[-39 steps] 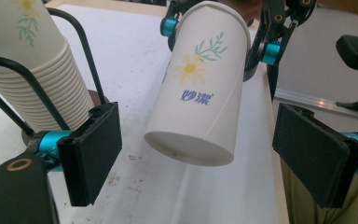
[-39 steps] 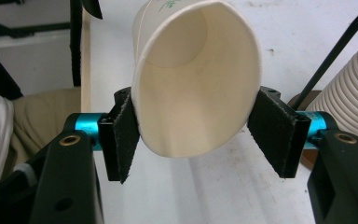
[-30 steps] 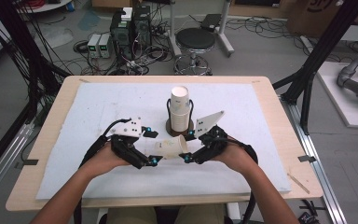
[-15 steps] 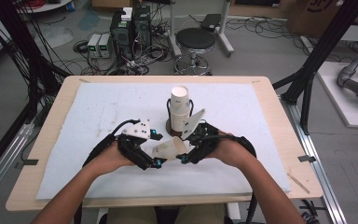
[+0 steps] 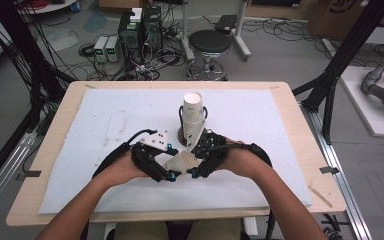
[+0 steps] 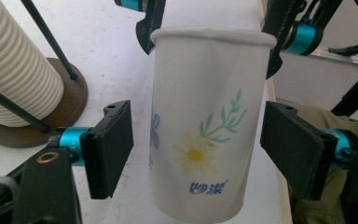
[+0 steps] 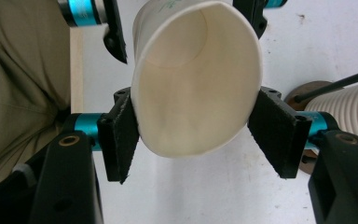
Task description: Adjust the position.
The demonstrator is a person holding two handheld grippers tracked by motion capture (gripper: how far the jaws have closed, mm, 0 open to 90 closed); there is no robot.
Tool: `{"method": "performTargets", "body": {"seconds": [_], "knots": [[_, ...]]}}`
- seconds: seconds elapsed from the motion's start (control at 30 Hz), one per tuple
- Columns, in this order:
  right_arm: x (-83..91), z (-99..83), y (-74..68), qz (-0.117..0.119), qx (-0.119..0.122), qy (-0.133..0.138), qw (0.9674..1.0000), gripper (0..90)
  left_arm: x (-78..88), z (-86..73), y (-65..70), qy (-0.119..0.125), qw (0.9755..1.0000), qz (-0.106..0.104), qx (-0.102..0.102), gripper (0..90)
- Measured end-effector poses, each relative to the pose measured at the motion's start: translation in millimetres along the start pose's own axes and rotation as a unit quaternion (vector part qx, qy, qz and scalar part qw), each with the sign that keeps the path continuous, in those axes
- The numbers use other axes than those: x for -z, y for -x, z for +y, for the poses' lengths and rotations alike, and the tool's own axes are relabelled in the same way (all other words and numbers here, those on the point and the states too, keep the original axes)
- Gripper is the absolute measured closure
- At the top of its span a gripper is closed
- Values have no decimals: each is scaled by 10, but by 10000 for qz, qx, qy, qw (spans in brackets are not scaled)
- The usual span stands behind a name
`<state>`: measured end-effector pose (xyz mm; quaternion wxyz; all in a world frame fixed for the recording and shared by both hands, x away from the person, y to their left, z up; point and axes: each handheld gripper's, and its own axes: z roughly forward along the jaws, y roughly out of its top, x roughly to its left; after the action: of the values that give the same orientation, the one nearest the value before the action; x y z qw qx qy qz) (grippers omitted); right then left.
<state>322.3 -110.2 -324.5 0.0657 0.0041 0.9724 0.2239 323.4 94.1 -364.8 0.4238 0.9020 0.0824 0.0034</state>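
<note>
A white paper cup (image 5: 182, 161) with a daisy print (image 6: 200, 116) lies on its side in the air near the table's front middle. My right gripper (image 5: 194, 161) is shut on its rim, and the pads squeeze the mouth (image 7: 191, 93) into an oval (image 7: 193, 135). My left gripper (image 5: 172, 164) faces it from the left. Its jaws have just been closing and now flank the cup's lower body (image 6: 196, 149), with a small gap on each side. Behind stands a tilted stack of ribbed cups (image 5: 194, 117) in a wire holder on a round brown base (image 6: 70, 93).
A white mat (image 5: 105, 120) covers the wooden table (image 5: 70, 95). The cup stack (image 7: 349, 112) stands close behind both grippers. A stool (image 5: 209, 42), computer boxes (image 5: 140, 30) and cables lie on the floor past the far edge. Black frame posts (image 5: 330, 95) rise at both sides.
The left gripper's jaws have narrowed around the cup's body. The right gripper has drifted a little to the left with the cup and turned, and the two hands are now closer together.
</note>
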Motion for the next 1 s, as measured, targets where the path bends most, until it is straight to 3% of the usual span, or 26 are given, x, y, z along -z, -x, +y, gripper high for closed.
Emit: {"method": "performTargets", "body": {"seconds": [0.13,0.4,0.57,0.63,0.73,0.8,0.93,1.0], "knots": [[-28,28,-19,77,59,-74,9999,356,-39,-5,-3,-100,9997,-201,-18,366],[-39,45,-43,148,186,-118,9996,365,-66,-7,17,-189,9992,-333,-64,383],[-26,48,-64,196,303,-58,9993,354,-70,-28,29,-104,9991,-409,-45,385],[-15,30,-67,169,216,128,9995,322,-50,-44,21,-36,9992,-393,-3,378],[41,-38,-48,123,-119,661,9977,248,-18,-108,2,107,9995,-295,84,378],[91,-113,-24,81,-397,1032,9938,222,22,-182,-13,352,9990,-180,226,378],[192,-346,7,-97,-985,1812,9785,212,96,-330,-33,778,9957,71,507,365],[217,-482,10,-249,-1231,2016,9714,212,133,-397,-47,914,9941,178,562,360]]}}
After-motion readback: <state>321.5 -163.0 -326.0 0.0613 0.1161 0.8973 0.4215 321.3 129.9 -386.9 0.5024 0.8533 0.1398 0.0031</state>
